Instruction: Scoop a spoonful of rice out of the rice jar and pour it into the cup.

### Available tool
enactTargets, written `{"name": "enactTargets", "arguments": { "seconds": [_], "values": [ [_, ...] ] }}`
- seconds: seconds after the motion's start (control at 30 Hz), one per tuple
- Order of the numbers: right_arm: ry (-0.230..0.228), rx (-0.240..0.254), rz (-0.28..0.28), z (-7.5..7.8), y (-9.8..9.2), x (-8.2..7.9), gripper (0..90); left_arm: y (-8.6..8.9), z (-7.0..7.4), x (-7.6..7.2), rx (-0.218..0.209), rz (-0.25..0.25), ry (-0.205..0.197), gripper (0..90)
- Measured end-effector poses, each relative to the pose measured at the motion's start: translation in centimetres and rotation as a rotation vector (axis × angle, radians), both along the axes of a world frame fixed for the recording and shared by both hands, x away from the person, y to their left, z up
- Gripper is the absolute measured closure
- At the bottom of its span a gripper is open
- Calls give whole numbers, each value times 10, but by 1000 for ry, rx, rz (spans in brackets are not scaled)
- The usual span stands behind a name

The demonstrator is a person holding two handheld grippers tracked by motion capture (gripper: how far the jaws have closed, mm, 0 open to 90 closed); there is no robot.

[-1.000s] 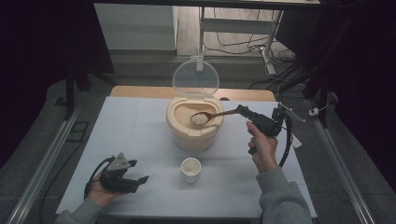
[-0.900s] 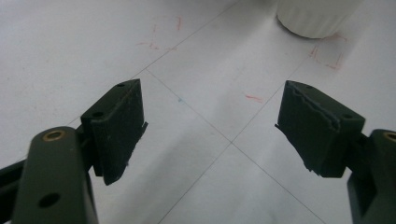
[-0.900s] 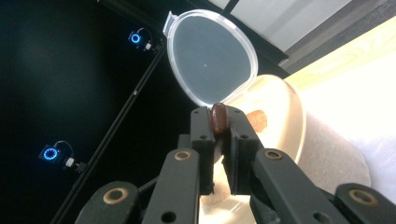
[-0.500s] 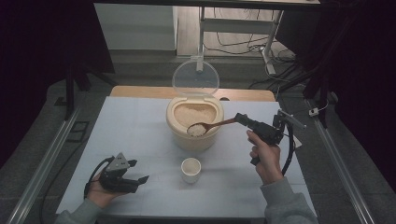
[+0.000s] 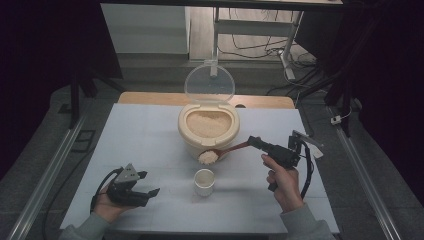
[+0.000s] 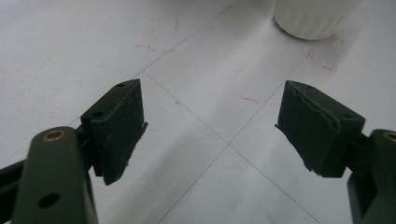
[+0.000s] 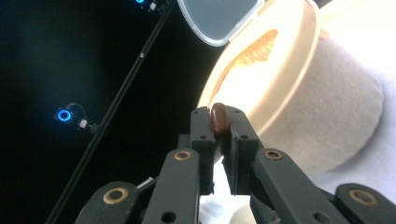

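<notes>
The right gripper [image 5: 256, 142] pinches the handle of a brown wooden spoon [image 5: 225, 151], its jaws pressed tight on the dark handle end [image 7: 218, 119] in the right gripper view. The spoon's bowl carries a heap of rice [image 5: 207, 157] and hangs in front of the beige rice container [image 5: 190, 135], just above and behind the small white cup [image 5: 204, 182] standing on the tabletop [image 5: 150, 135]. The container's clear lid [image 5: 209, 83] stands upright behind its opening, which is full of rice. The left gripper [image 5: 148, 183] rests low over the near left part of the tabletop, well apart from the cup, jaws spread with nothing between them.
</notes>
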State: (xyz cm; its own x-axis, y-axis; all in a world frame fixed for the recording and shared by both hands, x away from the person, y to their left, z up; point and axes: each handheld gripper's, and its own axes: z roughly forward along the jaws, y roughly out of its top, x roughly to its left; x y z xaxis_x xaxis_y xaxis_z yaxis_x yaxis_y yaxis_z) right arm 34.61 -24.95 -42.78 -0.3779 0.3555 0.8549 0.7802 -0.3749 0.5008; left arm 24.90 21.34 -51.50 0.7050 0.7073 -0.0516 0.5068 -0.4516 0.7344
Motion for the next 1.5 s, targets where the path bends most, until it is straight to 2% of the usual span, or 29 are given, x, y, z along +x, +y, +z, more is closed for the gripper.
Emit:
{"name": "enactTargets", "arguments": {
  "seconds": [0.23,0.4,0.73,1.27,1.4,1.5],
  "values": [
    [10,-40,7,-11,1,-2,831,-1,-1,0,2,-2,1,230],
    [11,-87,20,-18,6,-1,831,-1,-1,0,4,-2,2,229],
    [-28,-179,21,-18,13,-2,831,-1,-1,0,6,-5,4,229],
    [-153,-292,34,-5,24,-9,830,-1,-2,1,11,-10,7,230],
    [-203,-316,46,0,25,-12,830,-1,-2,1,12,-9,6,230],
    [-276,-335,57,3,26,-16,830,-1,-2,1,14,-9,6,230]
  ]
}}
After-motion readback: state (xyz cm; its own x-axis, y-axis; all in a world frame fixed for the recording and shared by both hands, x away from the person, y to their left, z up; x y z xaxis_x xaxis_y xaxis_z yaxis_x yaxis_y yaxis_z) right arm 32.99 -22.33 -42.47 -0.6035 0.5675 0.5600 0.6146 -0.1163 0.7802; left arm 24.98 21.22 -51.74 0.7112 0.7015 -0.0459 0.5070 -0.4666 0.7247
